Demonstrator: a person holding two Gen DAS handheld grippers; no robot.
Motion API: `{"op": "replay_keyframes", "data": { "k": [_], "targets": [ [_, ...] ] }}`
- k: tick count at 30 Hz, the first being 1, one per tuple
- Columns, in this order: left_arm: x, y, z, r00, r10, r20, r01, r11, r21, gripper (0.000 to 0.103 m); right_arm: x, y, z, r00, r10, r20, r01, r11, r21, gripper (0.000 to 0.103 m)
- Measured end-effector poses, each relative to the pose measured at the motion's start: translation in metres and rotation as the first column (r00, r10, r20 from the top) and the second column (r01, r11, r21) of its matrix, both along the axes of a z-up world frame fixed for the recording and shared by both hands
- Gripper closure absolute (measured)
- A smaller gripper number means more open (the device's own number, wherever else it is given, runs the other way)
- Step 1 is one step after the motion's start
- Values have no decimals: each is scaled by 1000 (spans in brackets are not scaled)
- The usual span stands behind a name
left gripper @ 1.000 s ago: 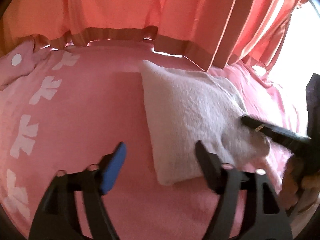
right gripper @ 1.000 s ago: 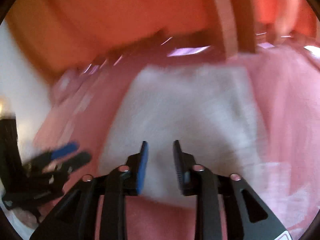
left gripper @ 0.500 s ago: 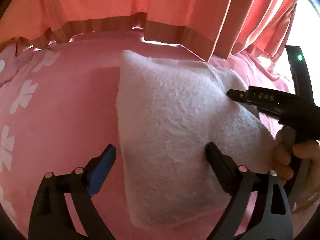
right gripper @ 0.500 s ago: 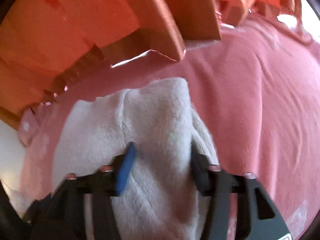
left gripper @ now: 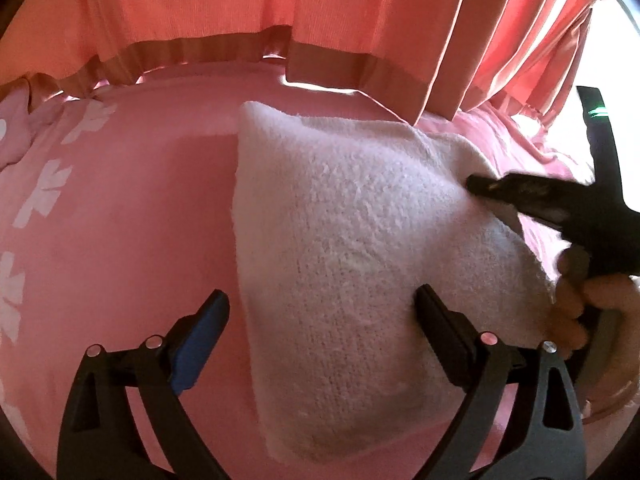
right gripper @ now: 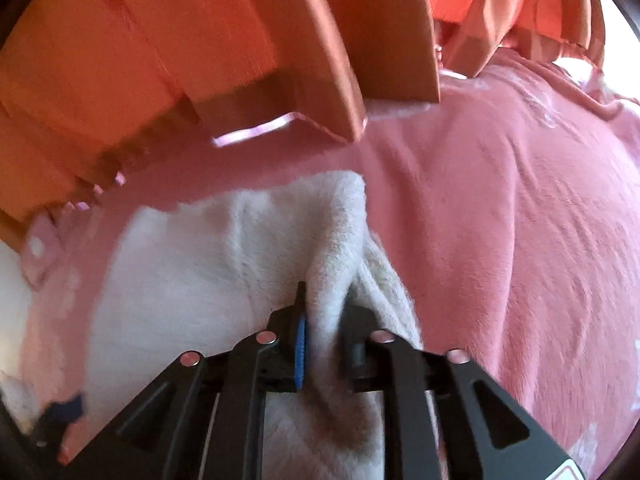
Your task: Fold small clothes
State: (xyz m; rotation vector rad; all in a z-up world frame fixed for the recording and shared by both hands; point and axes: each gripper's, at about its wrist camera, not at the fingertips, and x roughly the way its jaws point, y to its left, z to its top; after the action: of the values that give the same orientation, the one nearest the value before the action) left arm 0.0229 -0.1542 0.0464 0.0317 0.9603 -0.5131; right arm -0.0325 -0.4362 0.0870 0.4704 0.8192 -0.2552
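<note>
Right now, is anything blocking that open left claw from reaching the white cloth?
Nothing visible does. The left gripper hangs open right over the white cloth; the right gripper pinches its far edge, off to the side.

- A home, most likely a bedroom: the work lies on a soft pink bedspread, which dents and wrinkles like bedding on a mattress.
- White flower-like shapes run in a row along the left part of that spread, a household pattern.
- Orange-red curtains with a brownish hem band hang in deep pleats right behind the bed, their lower edge touching the spread.
- Bright daylight shows under the hem and at the far right edge, so a window stands behind the curtains.
- A white fluffy towel-like cloth lies on the spread, ordinary household laundry.
</note>
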Motion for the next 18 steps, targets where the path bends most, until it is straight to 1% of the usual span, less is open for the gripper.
{"op": "replay_keyframes", "data": {
  "k": [2,3,4,6,7,9,10,11,12,13,14,15,16,17,18],
  "targets": [
    [0,4,-2,1000,-5,-11,5,1000,-23,12,-20,-8,9,999,-20,51,18,999,32,78],
    [0,6,-4,1000,-5,-17,4,999,-34,12,-27,-11,8,999,-21,50,19,999,48,73],
    [1,7,-5,1000,-3,-22,2,999,-42,11,-29,-12,4,999,-12,34,10,998,61,66],
    [0,10,-7,999,1,-40,-4,997,-72,11,-23,-11,-6,1000,26,-13,-24,994,105,59],
    [-1,12,-5,999,-3,-44,-1,996,-88,11,-19,-9,-12,998,50,-42,-44,990,132,59],
    [-7,23,2,1000,-16,-17,14,990,-137,11,-20,-6,-13,998,46,-50,-39,991,125,58],
    [-10,29,6,1000,-17,3,18,989,-149,11,-25,-5,-10,998,34,-44,-28,993,117,54],
    [-11,36,9,1000,-15,16,18,988,-153,11,-31,-6,-8,999,21,-42,-16,993,121,52],
    [-10,43,11,1000,-9,26,13,988,-153,11,-40,-7,-6,999,7,-38,-1,991,134,47],
    [-6,53,14,999,10,32,-5,988,-154,11,-54,-7,-6,999,-7,-34,13,988,157,44],
    [-3,60,16,999,31,31,-26,987,-157,11,-69,-6,-7,999,-22,-41,29,984,174,43],
    [4,71,18,997,73,23,-69,984,-163,11,-79,-4,-9,998,-25,-49,33,983,181,43],
    [9,77,19,995,99,14,-96,982,-165,11,-92,0,-11,998,-16,-60,28,980,197,42],
    [15,87,21,990,139,-3,-137,974,-180,11,-99,5,-14,997,-7,-71,22,976,215,42],
    [18,94,22,987,161,-12,-160,968,-193,11,-105,10,-17,997,1,-81,18,973,231,42]
  ]
}}
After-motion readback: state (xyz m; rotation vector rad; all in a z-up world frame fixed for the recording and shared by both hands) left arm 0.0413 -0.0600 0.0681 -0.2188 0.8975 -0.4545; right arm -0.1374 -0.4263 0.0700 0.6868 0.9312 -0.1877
